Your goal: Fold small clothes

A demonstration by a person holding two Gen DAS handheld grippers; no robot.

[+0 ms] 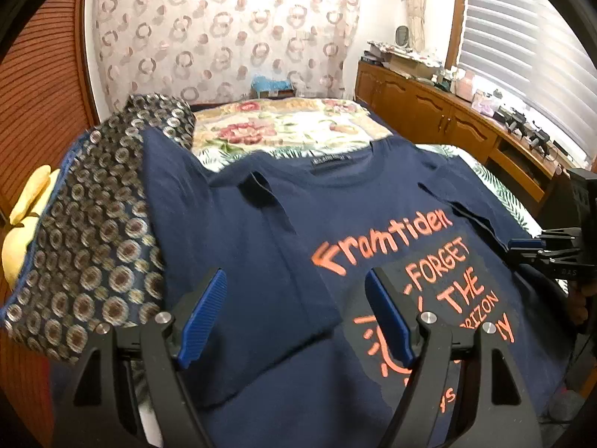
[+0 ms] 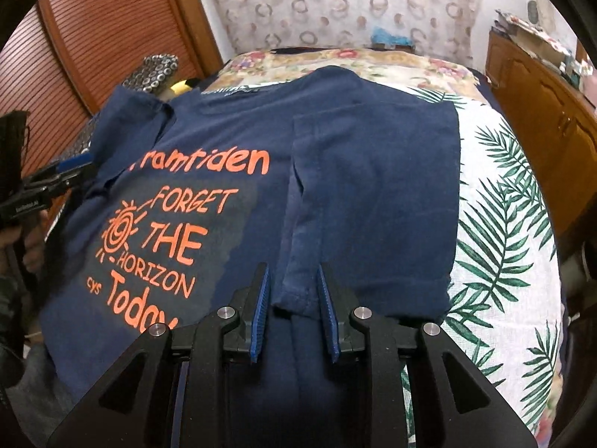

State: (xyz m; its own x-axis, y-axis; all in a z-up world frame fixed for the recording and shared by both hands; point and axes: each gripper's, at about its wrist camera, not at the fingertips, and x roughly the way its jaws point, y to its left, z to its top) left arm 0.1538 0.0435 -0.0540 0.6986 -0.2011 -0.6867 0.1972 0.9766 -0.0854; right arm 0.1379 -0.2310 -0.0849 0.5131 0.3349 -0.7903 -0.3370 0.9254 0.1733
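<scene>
bedroom scene: bed [image 2: 496,201] w/ leaf + flower print cover, wood cabinets [image 1: 429,108] along the window side, patterned curtain [image 1: 224,26] behind. navy t-shirt [image 2: 231,142] w/ orange print lies flat on the bed, collar at the far end, both side panels folded in over the front. dark circle-print cloth [image 1: 93,239] sits beside the shirt, yellow thing [image 1: 22,224] next to that. left gripper [image 1: 294,313] hangs over the folded panel, jaws wide apart, nothing in them. right gripper [image 2: 293,310] is low over the other folded panel's near hem, jaws narrow, hem corner between the blue pads [image 2: 261,306]; can't tell if they pinch it.
</scene>
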